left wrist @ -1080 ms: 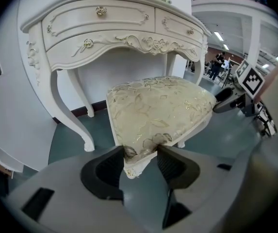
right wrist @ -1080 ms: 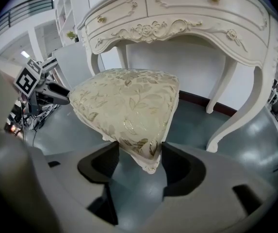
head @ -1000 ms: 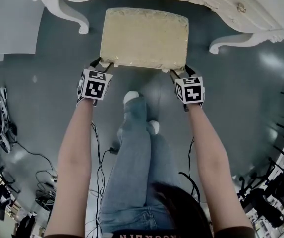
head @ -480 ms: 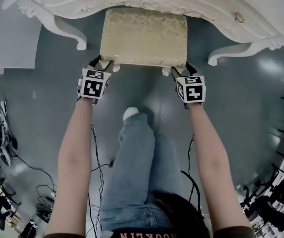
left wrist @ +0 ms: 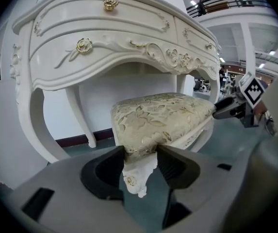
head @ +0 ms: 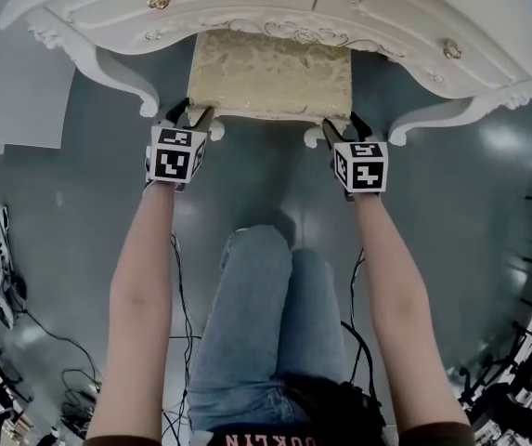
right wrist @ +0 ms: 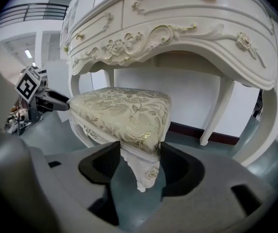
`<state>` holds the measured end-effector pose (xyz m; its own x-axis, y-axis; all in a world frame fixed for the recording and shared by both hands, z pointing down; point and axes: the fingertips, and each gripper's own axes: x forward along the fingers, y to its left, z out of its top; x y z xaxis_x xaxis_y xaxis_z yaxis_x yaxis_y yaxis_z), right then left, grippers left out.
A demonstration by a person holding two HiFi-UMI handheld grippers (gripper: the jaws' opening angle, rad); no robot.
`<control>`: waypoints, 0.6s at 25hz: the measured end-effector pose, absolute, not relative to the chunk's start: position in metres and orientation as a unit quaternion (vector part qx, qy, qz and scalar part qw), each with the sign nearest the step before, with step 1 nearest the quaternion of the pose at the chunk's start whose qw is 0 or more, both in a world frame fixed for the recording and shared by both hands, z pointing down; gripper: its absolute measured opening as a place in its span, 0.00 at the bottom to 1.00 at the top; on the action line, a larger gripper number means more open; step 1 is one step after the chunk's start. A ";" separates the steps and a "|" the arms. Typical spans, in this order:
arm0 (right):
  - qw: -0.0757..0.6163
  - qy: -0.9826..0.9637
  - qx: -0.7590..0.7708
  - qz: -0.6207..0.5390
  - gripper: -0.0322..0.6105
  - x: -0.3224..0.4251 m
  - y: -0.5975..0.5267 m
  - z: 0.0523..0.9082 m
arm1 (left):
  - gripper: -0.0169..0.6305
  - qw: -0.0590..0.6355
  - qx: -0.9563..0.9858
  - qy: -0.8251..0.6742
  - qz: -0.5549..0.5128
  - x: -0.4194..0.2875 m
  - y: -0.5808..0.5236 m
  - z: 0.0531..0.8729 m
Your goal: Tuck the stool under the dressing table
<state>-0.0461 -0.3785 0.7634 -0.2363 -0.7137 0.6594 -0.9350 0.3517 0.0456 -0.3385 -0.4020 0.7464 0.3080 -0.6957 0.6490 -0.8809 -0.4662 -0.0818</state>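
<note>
The stool (head: 270, 68), with a cream and gold brocade seat, stands with its far half under the white carved dressing table (head: 247, 3). My left gripper (head: 189, 111) is shut on the stool's near left corner. My right gripper (head: 340, 126) is shut on the near right corner. In the left gripper view the pads of the left gripper (left wrist: 139, 161) press both sides of the cushion corner of the stool (left wrist: 160, 113), above its carved leg. The right gripper view shows the right gripper (right wrist: 138, 166) gripping the stool (right wrist: 122, 108) the same way, below the table's apron (right wrist: 187, 33).
The table's curved front legs stand at the left (head: 117, 77) and the right (head: 442, 119) of the stool. The person's jeans-clad legs (head: 266, 314) are behind the grippers. Cables (head: 182, 277) trail over the grey floor, with clutter at the lower left and lower right.
Both grippers have pushed the stool away from the person, so more of the seat lies under the table. The person's white shoes have dropped out of sight.
</note>
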 end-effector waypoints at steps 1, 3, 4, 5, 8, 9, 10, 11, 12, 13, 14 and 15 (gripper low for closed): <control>0.298 -0.765 0.542 0.178 0.44 -0.045 -0.385 0.763 | 0.35 0.142 0.795 -0.500 0.312 -0.338 -0.408 0.746; 0.290 -0.766 0.548 0.169 0.44 -0.044 -0.398 0.763 | 0.35 0.134 0.797 -0.505 0.304 -0.336 -0.420 0.746; 0.286 -0.767 0.551 0.163 0.44 -0.043 -0.405 0.762 | 0.35 0.129 0.798 -0.507 0.298 -0.335 -0.426 0.746; 0.282 -0.767 0.554 0.158 0.44 -0.041 -0.411 0.762 | 0.35 0.124 0.800 -0.509 0.293 -0.334 -0.432 0.746; 0.268 -0.769 0.563 0.138 0.43 -0.038 -0.427 0.761 | 0.35 0.109 0.802 -0.518 0.276 -0.331 -0.449 0.746; 0.262 -0.769 0.568 0.132 0.43 -0.037 -0.432 0.761 | 0.35 0.104 0.803 -0.521 0.270 -0.330 -0.455 0.746; 0.255 -0.768 0.574 0.126 0.43 -0.036 -0.437 0.761 | 0.35 0.099 0.804 -0.523 0.265 -0.329 -0.460 0.746; 0.247 -0.767 0.579 0.120 0.42 -0.034 -0.441 0.761 | 0.35 0.093 0.805 -0.524 0.261 -0.327 -0.466 0.746; 0.239 -0.767 0.584 0.115 0.42 -0.033 -0.445 0.761 | 0.35 0.088 0.806 -0.525 0.257 -0.326 -0.471 0.746; 0.233 -0.767 0.588 0.109 0.42 -0.033 -0.449 0.761 | 0.35 0.083 0.807 -0.527 0.252 -0.325 -0.476 0.746; 0.227 -0.767 0.591 0.104 0.42 -0.032 -0.453 0.761 | 0.35 0.078 0.807 -0.530 0.248 -0.325 -0.480 0.745; 0.223 -0.768 0.593 0.098 0.42 -0.032 -0.456 0.760 | 0.35 0.074 0.807 -0.532 0.244 -0.324 -0.484 0.745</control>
